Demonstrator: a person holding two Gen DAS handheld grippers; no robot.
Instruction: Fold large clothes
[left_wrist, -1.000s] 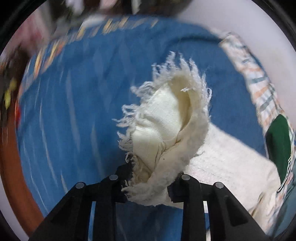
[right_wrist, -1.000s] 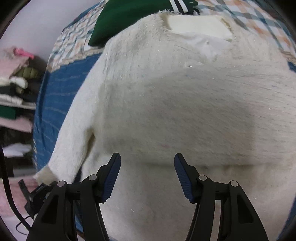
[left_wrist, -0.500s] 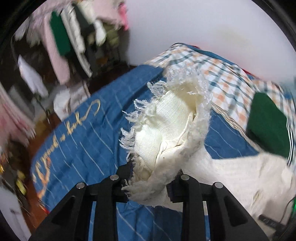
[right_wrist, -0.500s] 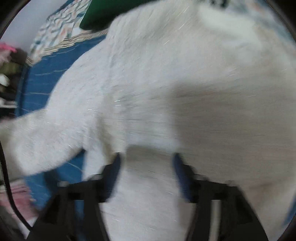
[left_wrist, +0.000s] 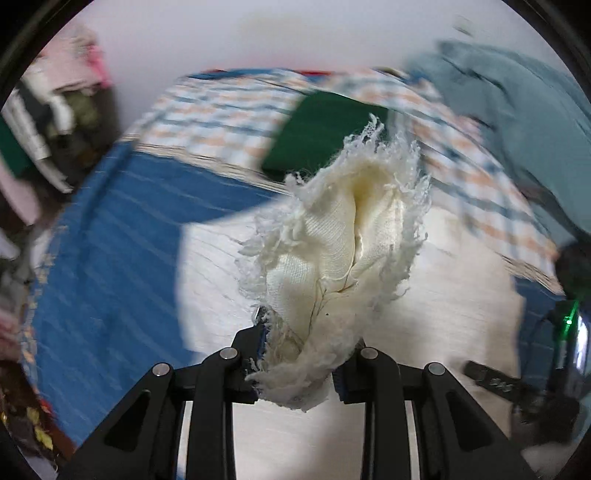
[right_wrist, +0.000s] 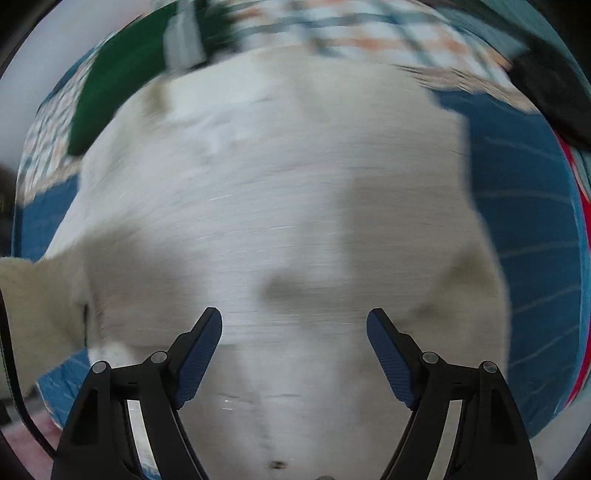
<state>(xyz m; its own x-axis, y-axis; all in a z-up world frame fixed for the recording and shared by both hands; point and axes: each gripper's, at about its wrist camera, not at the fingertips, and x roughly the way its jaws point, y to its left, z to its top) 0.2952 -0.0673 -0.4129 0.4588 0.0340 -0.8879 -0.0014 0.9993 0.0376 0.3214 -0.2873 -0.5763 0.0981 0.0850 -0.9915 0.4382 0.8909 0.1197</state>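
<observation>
A fuzzy cream sweater lies spread on a blue striped bedspread. My left gripper is shut on the frayed cuff of the sweater's sleeve, holding it up over the sweater's body. My right gripper is open and empty, hovering low over the sweater's lower body. Both views are motion-blurred.
A folded green garment lies on a checked sheet beyond the sweater; it also shows in the right wrist view. A teal-grey cloth lies at the far right. Stacked clothes stand at the left. A wall is behind.
My left gripper has swung the held cuff from over the blue bedspread rightward, to above the sweater's body. My right gripper has shifted right over the sweater and stays open.
</observation>
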